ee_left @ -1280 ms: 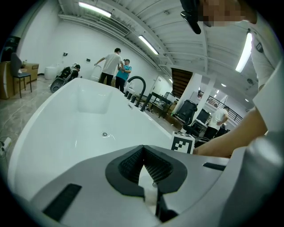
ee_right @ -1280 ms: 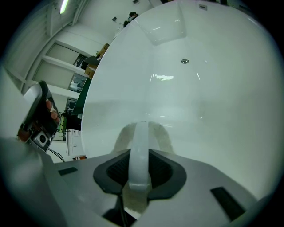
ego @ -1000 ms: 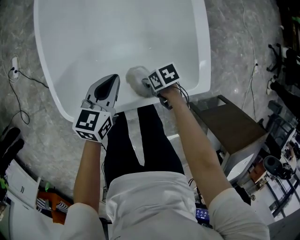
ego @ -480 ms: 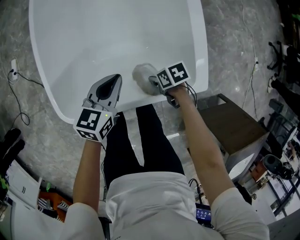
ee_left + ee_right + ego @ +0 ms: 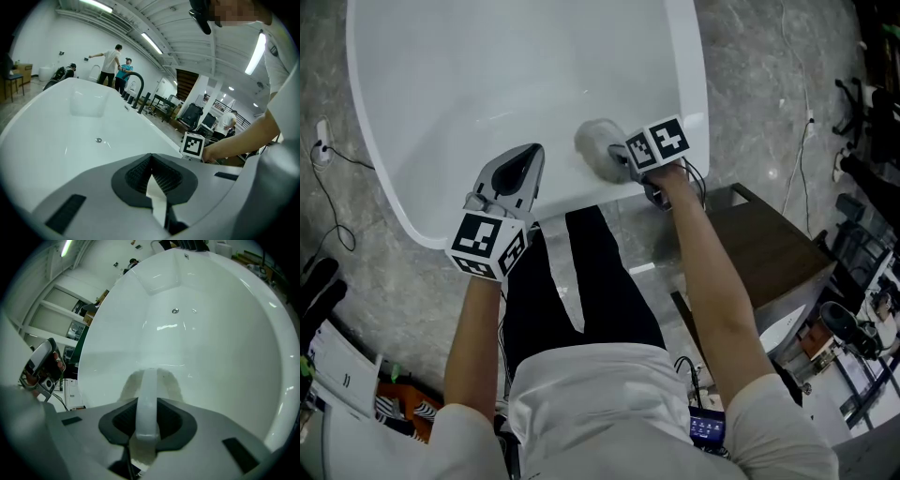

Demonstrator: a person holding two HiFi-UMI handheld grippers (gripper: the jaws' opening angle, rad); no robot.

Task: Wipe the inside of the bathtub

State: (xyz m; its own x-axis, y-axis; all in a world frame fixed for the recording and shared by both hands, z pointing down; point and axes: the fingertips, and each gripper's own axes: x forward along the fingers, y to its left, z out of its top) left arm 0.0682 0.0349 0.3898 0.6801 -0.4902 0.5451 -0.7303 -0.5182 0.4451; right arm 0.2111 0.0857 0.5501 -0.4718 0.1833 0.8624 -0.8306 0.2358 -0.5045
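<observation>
The white bathtub (image 5: 698,89) fills the top of the head view, and its drain (image 5: 175,311) shows on the floor. My right gripper (image 5: 616,161) is shut on the white handle of a pale fluffy scrubber (image 5: 595,142). The scrubber (image 5: 149,380) presses against the tub's near inner wall, close to the right rim. My left gripper (image 5: 528,156) rests over the near rim, to the scrubber's left, its jaws shut with nothing held. From the left gripper view (image 5: 152,177) the tub (image 5: 70,136) stretches away.
A brown cabinet (image 5: 769,248) stands just right of the tub's near end. Cables (image 5: 328,178) lie on the marble floor at the left. A black faucet (image 5: 136,82) rises at the tub's far side, and people (image 5: 112,58) stand beyond it.
My right gripper has slid the scrubber to the right and a little farther along the tub's near wall. The left gripper has stayed at the rim.
</observation>
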